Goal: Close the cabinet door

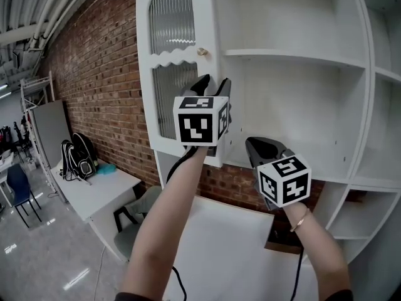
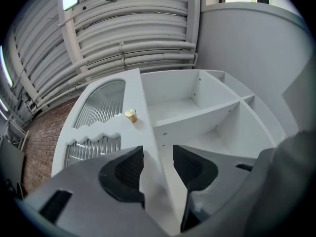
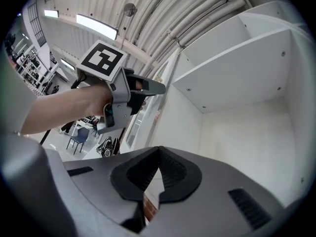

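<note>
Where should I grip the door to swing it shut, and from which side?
Grip the door by its free edge just below the knob, coming from the front with one jaw on each face. It stands open as a thin, flat panel, and the left hand-held gripper has its jaws either side of that edge. The knob is small and round.

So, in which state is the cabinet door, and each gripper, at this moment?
cabinet door: open, swung wide.
left gripper: jaws closed on the door's free edge.
right gripper: jaws together, holding nothing.
</note>
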